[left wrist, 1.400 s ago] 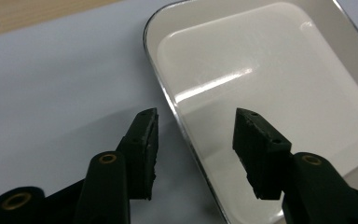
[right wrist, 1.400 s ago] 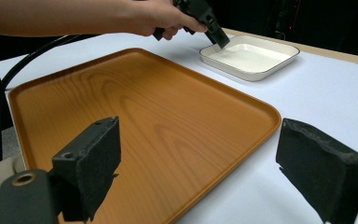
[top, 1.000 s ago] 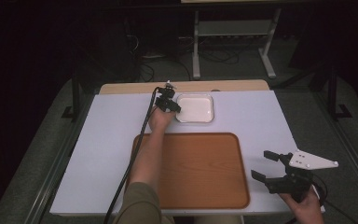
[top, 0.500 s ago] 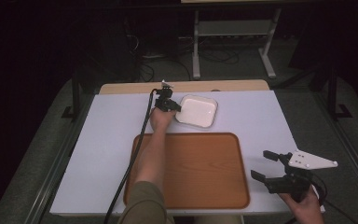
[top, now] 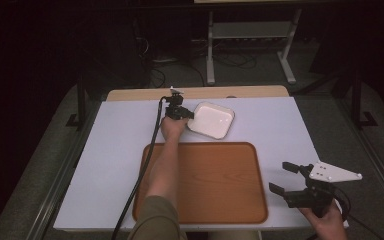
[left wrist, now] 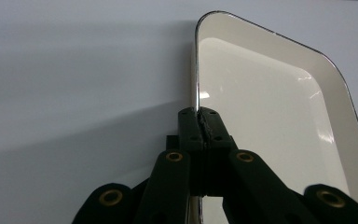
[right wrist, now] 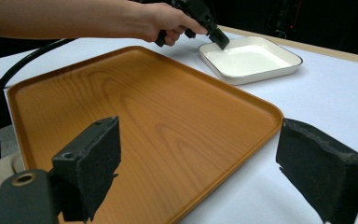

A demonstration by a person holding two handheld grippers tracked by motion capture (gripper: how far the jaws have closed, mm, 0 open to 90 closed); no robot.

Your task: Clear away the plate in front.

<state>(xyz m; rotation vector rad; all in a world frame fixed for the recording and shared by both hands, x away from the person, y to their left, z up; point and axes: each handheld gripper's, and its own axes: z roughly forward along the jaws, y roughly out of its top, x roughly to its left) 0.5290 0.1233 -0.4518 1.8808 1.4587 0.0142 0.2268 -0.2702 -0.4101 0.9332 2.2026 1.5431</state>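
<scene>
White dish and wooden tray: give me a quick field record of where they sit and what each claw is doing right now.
white dish: on the white table, beyond the tray's far edge, turned askew to it
wooden tray: flat, nothing on it
left claw: shut on the dish's rim
right claw: open, holding nothing, at the tray's right edge
dish and tray: apart

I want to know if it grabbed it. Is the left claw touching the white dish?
Touching. In the left gripper view the left claw is shut on the rim of the white dish, with no gap.
</scene>
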